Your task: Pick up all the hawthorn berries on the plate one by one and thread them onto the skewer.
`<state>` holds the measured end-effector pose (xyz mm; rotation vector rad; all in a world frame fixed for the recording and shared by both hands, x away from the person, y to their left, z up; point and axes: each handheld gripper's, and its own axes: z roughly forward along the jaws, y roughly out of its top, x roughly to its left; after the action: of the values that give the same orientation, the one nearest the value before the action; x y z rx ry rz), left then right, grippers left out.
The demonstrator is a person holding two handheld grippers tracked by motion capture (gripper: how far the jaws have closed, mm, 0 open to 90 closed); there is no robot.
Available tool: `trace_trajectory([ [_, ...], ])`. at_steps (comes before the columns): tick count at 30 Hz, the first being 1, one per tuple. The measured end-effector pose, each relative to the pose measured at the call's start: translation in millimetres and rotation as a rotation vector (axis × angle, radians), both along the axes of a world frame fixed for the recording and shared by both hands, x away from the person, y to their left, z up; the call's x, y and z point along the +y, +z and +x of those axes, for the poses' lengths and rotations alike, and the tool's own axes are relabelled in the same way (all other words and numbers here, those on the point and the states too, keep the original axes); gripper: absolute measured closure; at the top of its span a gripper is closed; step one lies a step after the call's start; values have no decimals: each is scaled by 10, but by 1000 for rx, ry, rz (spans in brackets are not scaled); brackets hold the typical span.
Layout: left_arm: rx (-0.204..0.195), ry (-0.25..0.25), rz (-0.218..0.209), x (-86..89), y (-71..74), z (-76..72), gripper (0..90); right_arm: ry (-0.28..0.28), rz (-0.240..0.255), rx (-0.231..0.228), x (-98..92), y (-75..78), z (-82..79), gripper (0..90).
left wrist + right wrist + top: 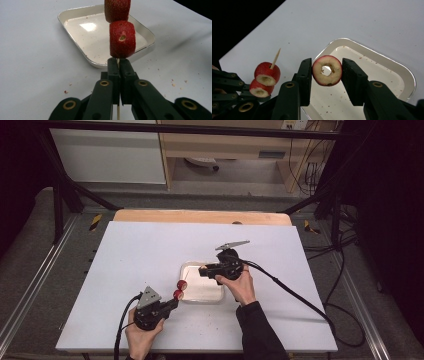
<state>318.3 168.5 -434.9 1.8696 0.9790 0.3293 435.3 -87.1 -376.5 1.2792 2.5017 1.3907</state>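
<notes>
Fingers point(305, 77) pinch a fruit ring point(327, 70) (hollow-centred) over the tray point(372, 53).

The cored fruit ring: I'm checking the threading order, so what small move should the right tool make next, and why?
Probably carry the cored fruit ring sideways toward the skewer and line its hole up with the bare tip. The right tool grips the ring above the tray, apart from the skewer. The left tool holds the skewer with two red fruit pieces already on it, its point free.
</notes>
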Motion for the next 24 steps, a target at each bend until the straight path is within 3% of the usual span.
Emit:
trace_trajectory([
  [1, 17, 28, 20, -1, 11, -22, 884, -9, 22, -4, -23, -5, -15, 618],
  [2, 6, 11, 4, -20, 5, -10, 884, -18, 44, -5, -42, -12, -27, 618],
  [7, 0, 10, 7, -72, 9, -20, 884, -63, 133, -11, -139, -33, -80, 618],
  [9, -11, 6, 14, -96, 7, -17, 884, -79, 150, -21, -166, -37, -100, 618],
  [12, 17, 21, 10, -134, 10, -45, 884, -104, 197, -26, -204, -47, -132, 618],
  [15, 14, 24, 15, -169, 8, -55, 884, -123, 238, -34, -236, -61, -155, 618],
  [24, 13, 35, -17, -271, 0, -81, 884, -191, 347, -70, -271, -81, -207, 618],
])
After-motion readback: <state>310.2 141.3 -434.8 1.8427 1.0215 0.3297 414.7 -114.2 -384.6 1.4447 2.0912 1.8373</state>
